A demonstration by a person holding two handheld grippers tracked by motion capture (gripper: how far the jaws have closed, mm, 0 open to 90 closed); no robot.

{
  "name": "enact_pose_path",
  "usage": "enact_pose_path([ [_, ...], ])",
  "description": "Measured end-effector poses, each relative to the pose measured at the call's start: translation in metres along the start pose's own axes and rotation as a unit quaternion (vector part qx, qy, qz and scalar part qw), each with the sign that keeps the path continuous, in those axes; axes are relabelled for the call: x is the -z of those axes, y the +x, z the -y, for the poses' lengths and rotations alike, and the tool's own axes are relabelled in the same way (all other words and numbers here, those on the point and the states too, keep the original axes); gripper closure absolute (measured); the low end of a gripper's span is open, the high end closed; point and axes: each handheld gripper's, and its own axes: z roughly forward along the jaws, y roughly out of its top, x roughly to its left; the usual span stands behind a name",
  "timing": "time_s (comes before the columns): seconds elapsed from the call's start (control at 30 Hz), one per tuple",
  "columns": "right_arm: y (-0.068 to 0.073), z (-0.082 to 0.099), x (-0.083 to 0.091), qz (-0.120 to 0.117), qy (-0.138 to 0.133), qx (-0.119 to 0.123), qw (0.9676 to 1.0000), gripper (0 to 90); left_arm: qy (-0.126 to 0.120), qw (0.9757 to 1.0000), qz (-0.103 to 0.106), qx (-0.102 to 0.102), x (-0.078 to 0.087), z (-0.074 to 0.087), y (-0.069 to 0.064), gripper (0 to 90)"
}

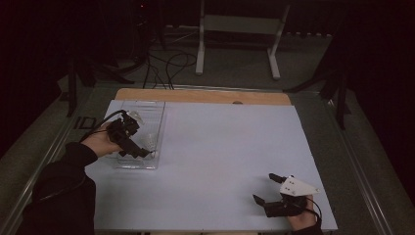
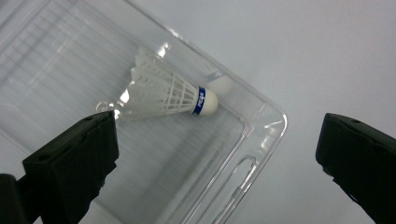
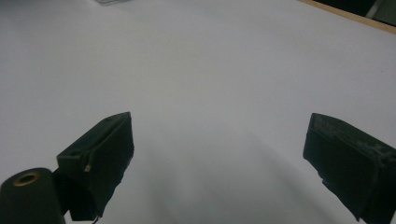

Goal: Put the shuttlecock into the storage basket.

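One shuttlecock [image 2: 170, 93] lies in the clear tray [image 2: 261, 140] near the bench's [image 1: 220, 161] left edge. The left hand-held gripper [image 1: 144, 153] hovers above it, jaws wide and empty; it should lift straight up, clear of the rim. The right hand-held gripper [image 1: 264, 188] rests open, holding nothing, at the near right corner.

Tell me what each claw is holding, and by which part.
Nothing is held. The left claw stands open above the shuttlecock, which lies loose in the clear plastic tray. The right claw is open over the bare table.
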Motion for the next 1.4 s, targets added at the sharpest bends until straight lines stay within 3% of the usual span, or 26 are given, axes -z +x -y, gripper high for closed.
enact_pose_path([
  [0.2, 0.000, 0.000, 0.000, 0.000, 0.000, 0.000, 1.0000, 8.5, -0.011, 0.9999, -0.003, -0.002, 0.002, -0.005, -0.004, 0.1],
  [0.43, 0.000, 0.000, 0.000, 0.003, 0.000, 0.001, 1.0000, 8.5, -0.017, 0.9998, 0.011, -0.010, 0.002, -0.011, -0.012, 0.2],
  [0.8, 0.000, 0.000, 0.000, 0.003, 0.000, -0.002, 1.0000, 8.5, -0.030, 0.9994, -0.004, -0.018, -0.001, -0.026, -0.024, 0.1],
  [1.07, -0.001, 0.000, 0.000, 0.003, 0.000, -0.002, 1.0000, 8.5, -0.047, 0.9987, -0.001, -0.021, -0.002, -0.033, -0.033, 0.2],
  [1.4, 0.000, 0.001, 0.000, 0.003, -0.001, -0.001, 1.0000, 8.5, -0.063, 0.9974, 0.018, -0.030, -0.002, -0.042, -0.046, 0.2],
])
